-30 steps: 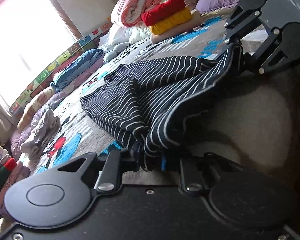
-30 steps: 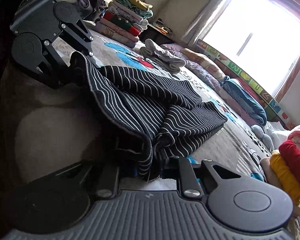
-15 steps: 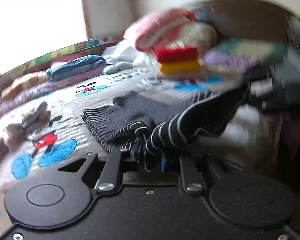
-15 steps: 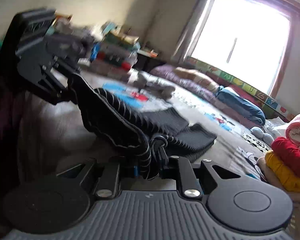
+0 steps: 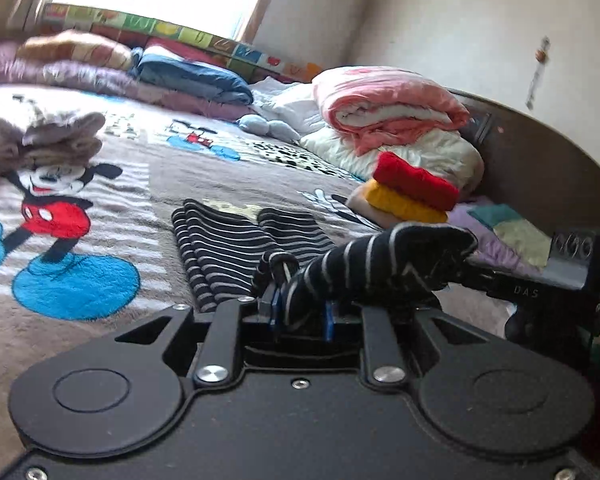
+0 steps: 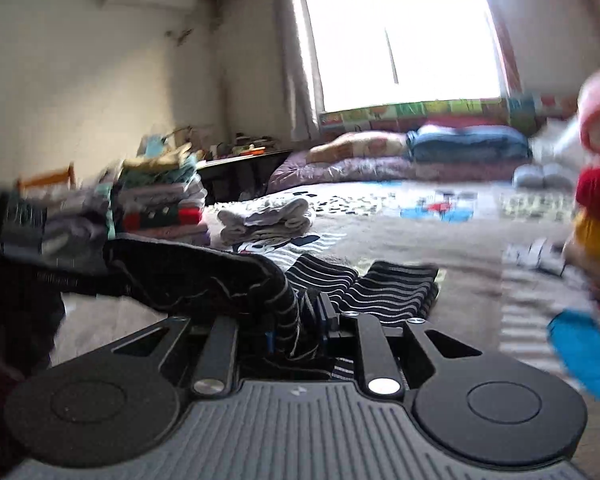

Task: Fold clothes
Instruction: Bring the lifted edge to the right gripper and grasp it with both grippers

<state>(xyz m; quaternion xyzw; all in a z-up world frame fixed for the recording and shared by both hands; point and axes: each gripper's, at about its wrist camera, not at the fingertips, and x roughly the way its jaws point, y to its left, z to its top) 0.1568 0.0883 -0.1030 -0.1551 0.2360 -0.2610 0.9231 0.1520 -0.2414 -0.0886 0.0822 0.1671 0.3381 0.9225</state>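
Both tongs are clamped on the striped garment: the left gripper and the right gripper, whose jaws are starting to ease apart. The held edge stretches taut between them across mid-frame. The folded bulk lies on the blanket just beyond, centre of frame, equally near both.

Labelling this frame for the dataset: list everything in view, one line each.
striped garment: 1, dark navy with white stripes, partly folded on the blanket, near edge lifted between both grippers
blanket: 1, grey-brown with cartoon mouse print, covering the bed
folded grey clothes: 1 small pile, on the blanket
clothes stack: 1 tall, mixed colours, far left in the right wrist view
red and yellow folded items: 2, red on yellow, by the headboard
pink quilt: 1, rolled, on cream bedding
blue pillow: 1, under the window
left gripper: 1, black, clamped on striped fabric
right gripper: 1, black, jaws opening, striped fabric between them
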